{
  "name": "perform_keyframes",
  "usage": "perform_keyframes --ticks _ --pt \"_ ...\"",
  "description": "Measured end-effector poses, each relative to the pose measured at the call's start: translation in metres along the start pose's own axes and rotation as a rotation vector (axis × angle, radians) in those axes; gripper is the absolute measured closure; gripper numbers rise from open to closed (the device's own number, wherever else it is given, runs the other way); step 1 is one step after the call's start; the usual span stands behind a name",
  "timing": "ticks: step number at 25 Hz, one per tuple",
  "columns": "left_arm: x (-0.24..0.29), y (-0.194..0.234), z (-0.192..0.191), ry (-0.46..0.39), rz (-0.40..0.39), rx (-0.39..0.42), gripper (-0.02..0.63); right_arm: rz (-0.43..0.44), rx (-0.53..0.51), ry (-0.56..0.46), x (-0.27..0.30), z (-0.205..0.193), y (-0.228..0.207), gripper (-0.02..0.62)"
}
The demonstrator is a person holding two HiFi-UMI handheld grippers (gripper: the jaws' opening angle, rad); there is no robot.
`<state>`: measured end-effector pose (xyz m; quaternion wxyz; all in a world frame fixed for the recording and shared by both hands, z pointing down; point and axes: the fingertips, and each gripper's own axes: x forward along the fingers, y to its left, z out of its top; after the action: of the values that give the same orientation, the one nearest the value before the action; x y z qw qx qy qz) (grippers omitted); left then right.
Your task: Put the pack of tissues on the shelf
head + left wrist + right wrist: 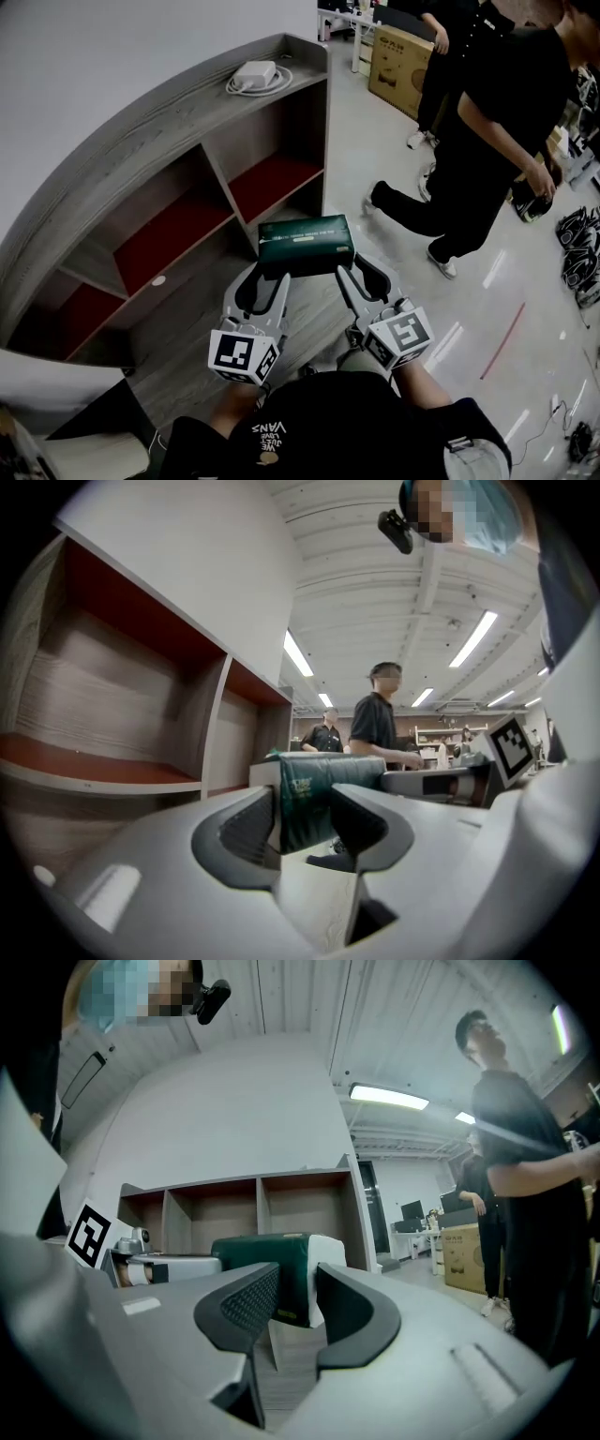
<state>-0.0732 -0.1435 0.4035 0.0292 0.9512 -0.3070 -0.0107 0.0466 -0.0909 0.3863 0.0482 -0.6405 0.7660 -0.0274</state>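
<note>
Grippers come first, low in the head view: the left gripper [264, 281] and the right gripper [364, 277] sit side by side below mid-frame, each clenched on one short end of the pack of tissues [306, 244]. Each gripper's own view shows dark green wrapping pinched between its two jaws. Holding both ends is probably deliberate. The pack looks soft, and one pinch at an edge would likely let it droop or twist, while two keep it level with its broad face up. The pack hangs in the air at the centre of the head view, clear of every surface and just off the open front of the shelf [141, 141], so it is carried but not yet placed. The shelf runs from lower left to upper centre, with grey wood-grain boards and red-lined compartments that all look empty. The compartment nearest the pack lies just up and left of it. The pack's long side is roughly square to that opening, which should let it slide in flat. Farther up, on the shelf's top board, a white charger [255, 72] lies with its cable coiled around it. Beyond, at upper right, people in dark clothes [497, 122] stand on the glossy floor [375, 159] near a cardboard box [398, 58], well apart from the shelf.
</note>
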Motion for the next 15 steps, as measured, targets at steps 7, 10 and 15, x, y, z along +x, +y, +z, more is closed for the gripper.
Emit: perform_keyframes --ticks 7,10,15 --pt "0.024 0.011 0.002 -0.013 0.08 0.008 0.396 0.08 -0.01 0.02 0.03 0.004 -0.02 0.471" --pt "0.035 0.016 0.001 -0.012 0.122 0.009 0.396 0.119 -0.012 0.016 0.044 0.004 -0.032 0.471" --pt "0.054 0.028 0.001 -0.011 0.197 0.009 0.396 0.185 -0.007 0.053 0.073 0.004 -0.046 0.471"
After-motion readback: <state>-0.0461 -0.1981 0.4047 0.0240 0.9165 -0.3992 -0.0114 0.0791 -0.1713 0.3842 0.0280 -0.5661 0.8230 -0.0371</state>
